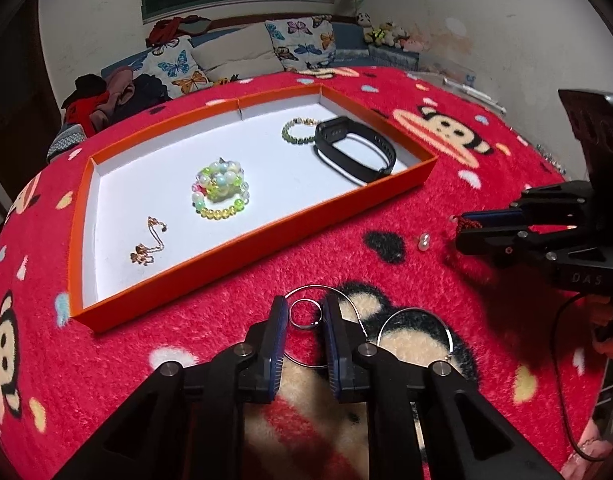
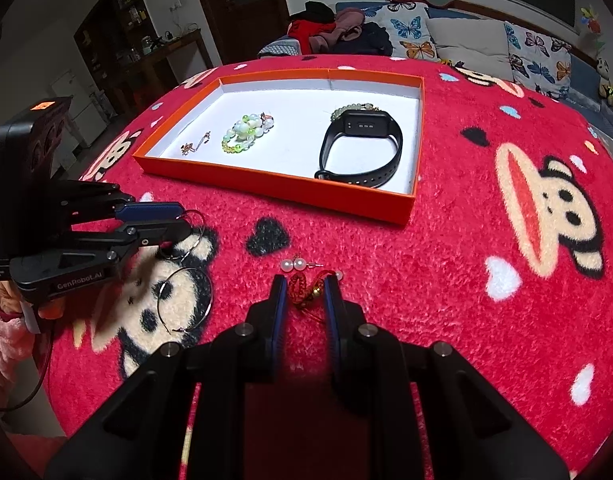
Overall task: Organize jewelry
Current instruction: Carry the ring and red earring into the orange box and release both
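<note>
My left gripper is down on the red blanket with its pads against a small silver ring of a hoop earring. A second silver hoop lies just right of it. My right gripper is closed on a red cord charm with a small gold bell. Pearl earrings rest just beyond its tips. The orange tray holds a rose-gold necklace, pale bead bracelets, a green bead bracelet and a black watch band.
A red cartoon-monkey blanket covers the table. The person's pink sleeve shows behind the left gripper. A sofa with butterfly cushions and piled clothes stands beyond the table's far edge.
</note>
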`<state>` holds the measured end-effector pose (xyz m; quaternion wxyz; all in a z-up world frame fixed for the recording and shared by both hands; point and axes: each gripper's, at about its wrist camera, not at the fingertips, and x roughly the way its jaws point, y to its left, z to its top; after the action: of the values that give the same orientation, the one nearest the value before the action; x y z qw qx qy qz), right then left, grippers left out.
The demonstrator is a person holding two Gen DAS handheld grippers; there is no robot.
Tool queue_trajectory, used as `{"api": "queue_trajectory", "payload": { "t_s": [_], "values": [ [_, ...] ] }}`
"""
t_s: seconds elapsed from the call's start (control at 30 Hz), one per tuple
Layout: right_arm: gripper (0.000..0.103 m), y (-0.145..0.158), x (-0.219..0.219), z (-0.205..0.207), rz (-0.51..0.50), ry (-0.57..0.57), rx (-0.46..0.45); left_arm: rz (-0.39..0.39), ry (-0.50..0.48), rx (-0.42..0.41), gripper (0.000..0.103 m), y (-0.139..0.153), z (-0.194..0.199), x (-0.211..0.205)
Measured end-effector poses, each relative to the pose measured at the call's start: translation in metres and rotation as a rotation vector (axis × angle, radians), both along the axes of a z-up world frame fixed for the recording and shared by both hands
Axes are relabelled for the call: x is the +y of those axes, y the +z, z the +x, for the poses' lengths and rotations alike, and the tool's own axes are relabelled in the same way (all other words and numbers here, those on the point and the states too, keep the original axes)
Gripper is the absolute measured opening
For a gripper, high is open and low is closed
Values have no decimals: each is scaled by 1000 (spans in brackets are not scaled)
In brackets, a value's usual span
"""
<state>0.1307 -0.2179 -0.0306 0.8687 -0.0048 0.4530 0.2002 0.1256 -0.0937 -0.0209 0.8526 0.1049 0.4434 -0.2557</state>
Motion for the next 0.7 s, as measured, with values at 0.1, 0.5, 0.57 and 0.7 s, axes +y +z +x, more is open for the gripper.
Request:
{"api": "queue_trajectory", "payload": {
  "t_s": [0.1,0.5,0.57,0.7],
  "values": [
    [19,6,2,3,8,2,-9,-27,15,-15,19,11,-2,9],
    [19,27,36,58,36,36,-75,-58,159,-85,19,46,58,62],
    [19,25,42,72,36,32,-73,-48,182,-82,19,44,77,69],
    [19,17,50,93,34,17,-47,-46,208,-62,19,33,108,78]
  ]
}}
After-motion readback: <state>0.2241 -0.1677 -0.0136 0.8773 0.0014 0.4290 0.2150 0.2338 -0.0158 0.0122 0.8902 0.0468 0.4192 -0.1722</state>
